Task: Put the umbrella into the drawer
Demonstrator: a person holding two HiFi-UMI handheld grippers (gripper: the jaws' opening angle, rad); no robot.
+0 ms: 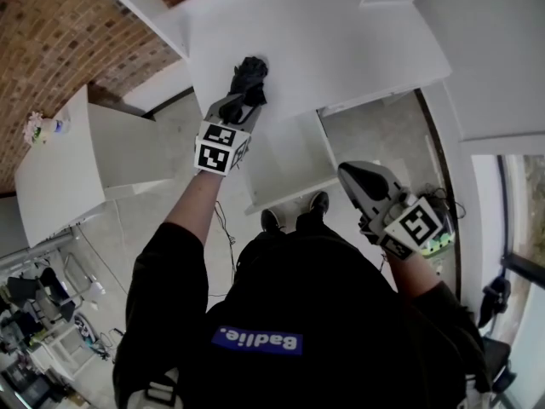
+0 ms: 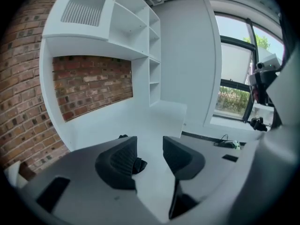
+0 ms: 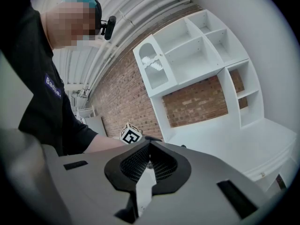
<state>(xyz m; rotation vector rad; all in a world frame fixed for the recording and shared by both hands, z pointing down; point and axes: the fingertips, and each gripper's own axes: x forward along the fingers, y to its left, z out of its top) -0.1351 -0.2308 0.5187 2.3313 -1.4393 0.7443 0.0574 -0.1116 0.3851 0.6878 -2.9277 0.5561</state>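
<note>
The umbrella is a folded black bundle lying on the white desk top. My left gripper reaches out to it with its tips at the umbrella's near end. In the left gripper view the left gripper is open; a bit of the umbrella peeks past the left jaw's inner edge, and the rest is hidden behind that jaw. The drawer stands pulled out below the desk edge. My right gripper hangs to the right of the drawer, and the right gripper is shut on nothing.
White shelves rise over the desk against a brick wall. A low white table with a small bottle stands at the left. Cables lie on the floor near the window. The person's shoes are just in front of the drawer.
</note>
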